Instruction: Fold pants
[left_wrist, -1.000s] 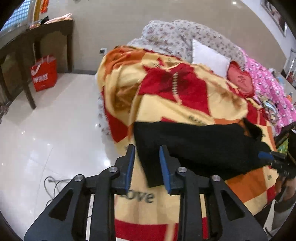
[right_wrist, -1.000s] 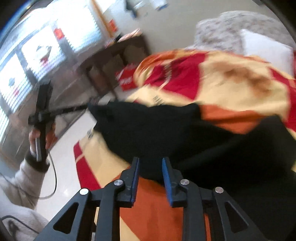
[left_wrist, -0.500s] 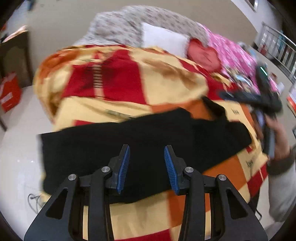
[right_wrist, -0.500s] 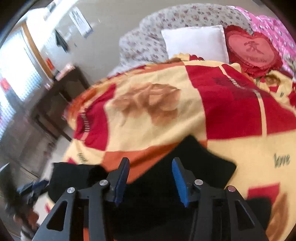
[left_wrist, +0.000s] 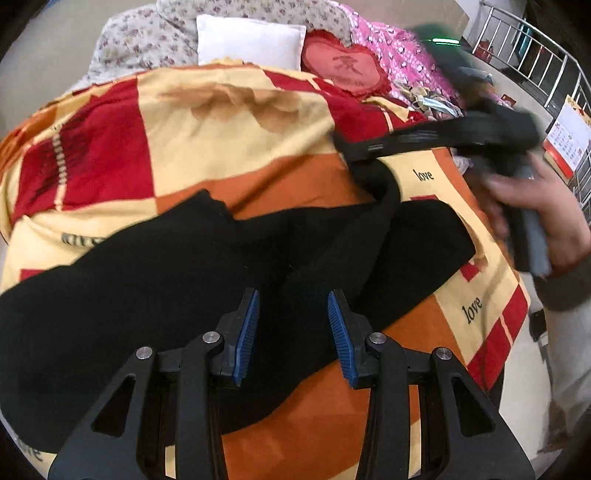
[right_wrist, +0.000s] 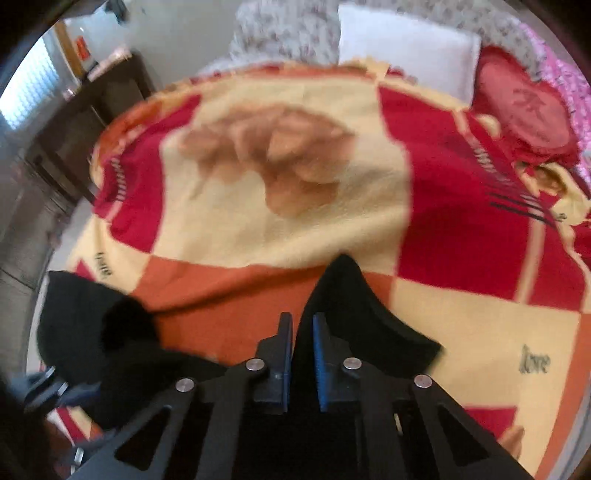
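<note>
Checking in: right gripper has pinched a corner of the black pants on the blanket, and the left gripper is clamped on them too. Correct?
Not quite. In the left wrist view the left gripper is open above the black pants, pads apart, gripping nothing. The right gripper is shut on a corner, on the blanket.

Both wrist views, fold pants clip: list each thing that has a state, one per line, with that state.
black pants: lying rumpled on the blanket, one corner pulled up
right gripper: shut on a fold of the pants
left gripper: open above the pants, nothing between the pads
blanket: spread over the bed
white pillow: propped at the head of the bed
</note>
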